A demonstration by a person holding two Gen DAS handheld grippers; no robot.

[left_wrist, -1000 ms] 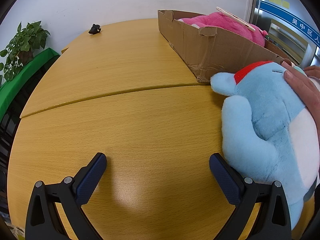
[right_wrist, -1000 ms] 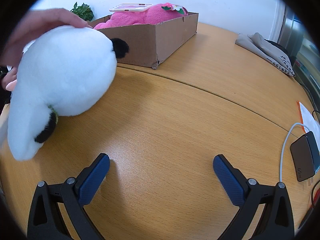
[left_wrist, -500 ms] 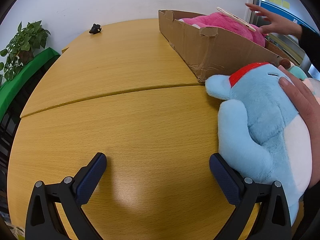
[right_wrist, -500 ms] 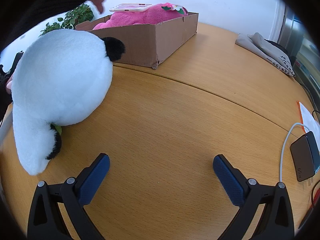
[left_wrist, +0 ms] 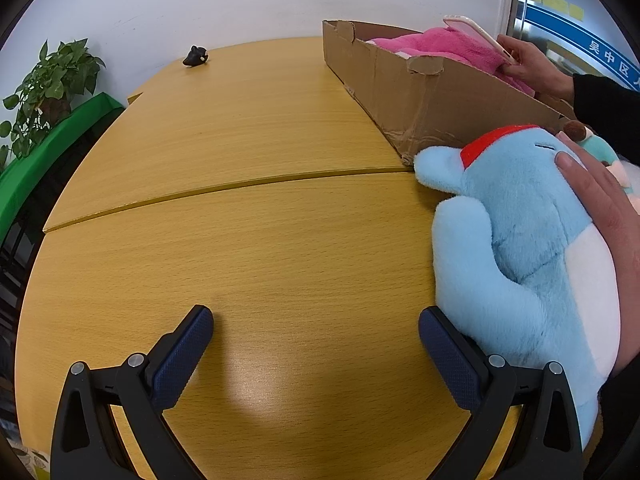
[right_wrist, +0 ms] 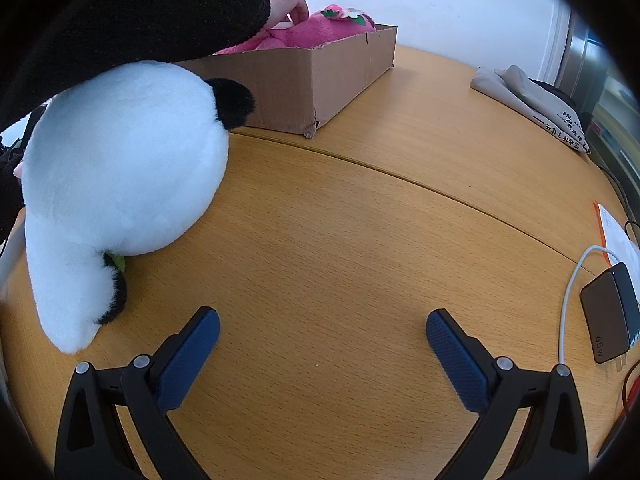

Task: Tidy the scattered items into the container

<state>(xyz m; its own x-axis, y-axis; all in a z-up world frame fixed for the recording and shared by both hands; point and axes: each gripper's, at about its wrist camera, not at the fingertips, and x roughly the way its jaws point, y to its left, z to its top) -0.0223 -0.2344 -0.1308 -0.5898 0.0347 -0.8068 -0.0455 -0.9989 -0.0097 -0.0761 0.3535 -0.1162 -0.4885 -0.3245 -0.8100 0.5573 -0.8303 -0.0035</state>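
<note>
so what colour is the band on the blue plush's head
Red band on the blue plush, clearest in the left wrist view.

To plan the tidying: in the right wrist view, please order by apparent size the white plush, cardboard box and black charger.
1. white plush, though nearness to the camera inflates it
2. cardboard box
3. black charger

At the lower right of the right wrist view we read "65W" on the dark charger [right_wrist: 610, 316]. At the upper right of the left wrist view, a blue sign [left_wrist: 600, 56] shows the white characters "吴中区". The print on the grey cloth [right_wrist: 560, 120] is too small to read.
</note>
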